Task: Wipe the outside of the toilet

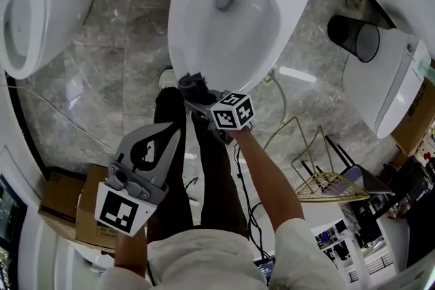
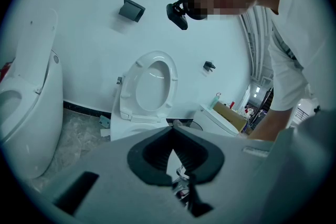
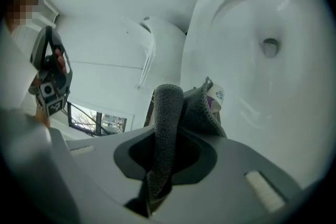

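The white toilet (image 1: 182, 44) stands with seat and lid up; its bowl fills the top of the head view. My right gripper (image 1: 193, 87) is shut on a grey cloth (image 1: 189, 81), which rests against the outside of the bowl's front rim. In the right gripper view the cloth (image 3: 168, 102) sticks up from between the jaws of the right gripper (image 3: 176, 123), close beside the bowl (image 3: 220, 34). My left gripper (image 1: 175, 134) hangs back over the person's legs, shut and empty. In its own view the left gripper (image 2: 170, 127) faces the toilet (image 2: 128, 128) from a distance.
Another white toilet (image 1: 34, 3) stands at the left and a third (image 1: 394, 78) at the right. A black bin (image 1: 353, 37), a wire rack (image 1: 326, 180), loose cables and a cardboard box (image 1: 61, 204) lie on the grey marble floor.
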A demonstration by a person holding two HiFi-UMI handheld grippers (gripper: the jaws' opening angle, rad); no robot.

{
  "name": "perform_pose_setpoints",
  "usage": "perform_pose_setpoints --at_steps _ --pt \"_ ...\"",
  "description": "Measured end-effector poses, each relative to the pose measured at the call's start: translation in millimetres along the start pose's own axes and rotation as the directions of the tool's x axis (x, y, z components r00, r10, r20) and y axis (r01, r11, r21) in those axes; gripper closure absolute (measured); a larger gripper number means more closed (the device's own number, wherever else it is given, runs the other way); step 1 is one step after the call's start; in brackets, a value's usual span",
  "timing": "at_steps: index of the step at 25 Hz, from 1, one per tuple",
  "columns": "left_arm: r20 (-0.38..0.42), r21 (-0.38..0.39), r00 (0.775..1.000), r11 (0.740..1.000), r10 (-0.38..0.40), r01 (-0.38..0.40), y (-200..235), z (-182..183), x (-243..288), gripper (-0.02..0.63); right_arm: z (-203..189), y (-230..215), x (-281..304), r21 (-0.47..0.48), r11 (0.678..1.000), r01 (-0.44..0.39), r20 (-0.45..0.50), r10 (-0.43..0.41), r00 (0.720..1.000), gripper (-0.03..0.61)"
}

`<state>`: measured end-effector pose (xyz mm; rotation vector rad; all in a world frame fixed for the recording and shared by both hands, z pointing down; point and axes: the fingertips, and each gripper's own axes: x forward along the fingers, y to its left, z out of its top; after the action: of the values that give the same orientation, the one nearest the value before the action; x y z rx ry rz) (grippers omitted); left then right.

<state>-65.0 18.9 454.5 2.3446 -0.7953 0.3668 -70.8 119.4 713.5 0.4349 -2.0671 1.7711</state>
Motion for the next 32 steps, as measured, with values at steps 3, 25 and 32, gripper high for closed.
perform_pose_setpoints --at_steps 3,25,32 --pt "0.002 -0.002 1.0 1.0 0.005 -0.005 3.8 0.3 -2.2 0.615 13.3 1.3 5.0 0.049 0.999 -0.01 0.054 0.007 0.999 0.523" --pt "0.001 -0.015 1.0 1.0 0.015 -0.015 28.7 2.2 -9.6 0.615 83.2 -2.9 21.8 0.118 0.993 -0.026 0.2 0.002 0.98 0.523" --pt "0.001 -0.018 1.0 1.0 0.017 -0.017 35.5 3.0 -10.6 0.615 105.2 -4.7 25.2 0.111 0.994 -0.026 0.226 0.0 0.974 0.523"
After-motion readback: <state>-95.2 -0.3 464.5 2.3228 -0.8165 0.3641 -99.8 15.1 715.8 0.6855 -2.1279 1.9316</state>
